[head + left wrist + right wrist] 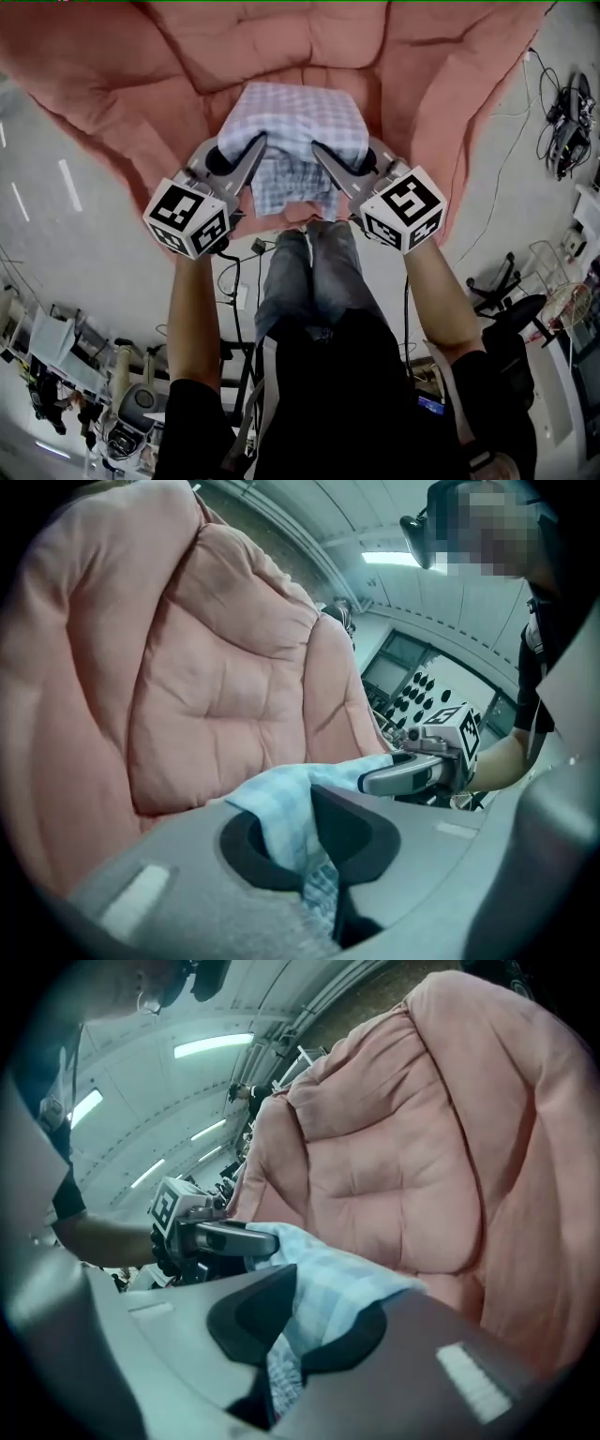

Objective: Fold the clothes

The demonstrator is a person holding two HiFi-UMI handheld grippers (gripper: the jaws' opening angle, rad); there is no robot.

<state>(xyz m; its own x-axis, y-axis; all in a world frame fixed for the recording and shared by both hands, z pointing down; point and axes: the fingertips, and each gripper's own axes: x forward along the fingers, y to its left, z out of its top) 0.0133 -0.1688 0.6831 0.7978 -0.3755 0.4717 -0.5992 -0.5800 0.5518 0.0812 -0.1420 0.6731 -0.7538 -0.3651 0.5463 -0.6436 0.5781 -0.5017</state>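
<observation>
Checked garment pinched at two corners over a pink armchair

The padded armchair (pixel 141 56) leaves open seat all round the folded checked garment (pixel 295 112). The left hand-held gripper (pixel 255 145) and right hand-held gripper (pixel 321 152) are each clamped on a near corner, and the garment's underside is hidden.

Head view looks steeply down, gripper views closely along their jaws; all share the checked cloth (pixel 295 117).

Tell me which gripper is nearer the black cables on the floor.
Right. The right gripper grips the checked cloth on the side toward the cables; the left gripper holds the far edge.
</observation>
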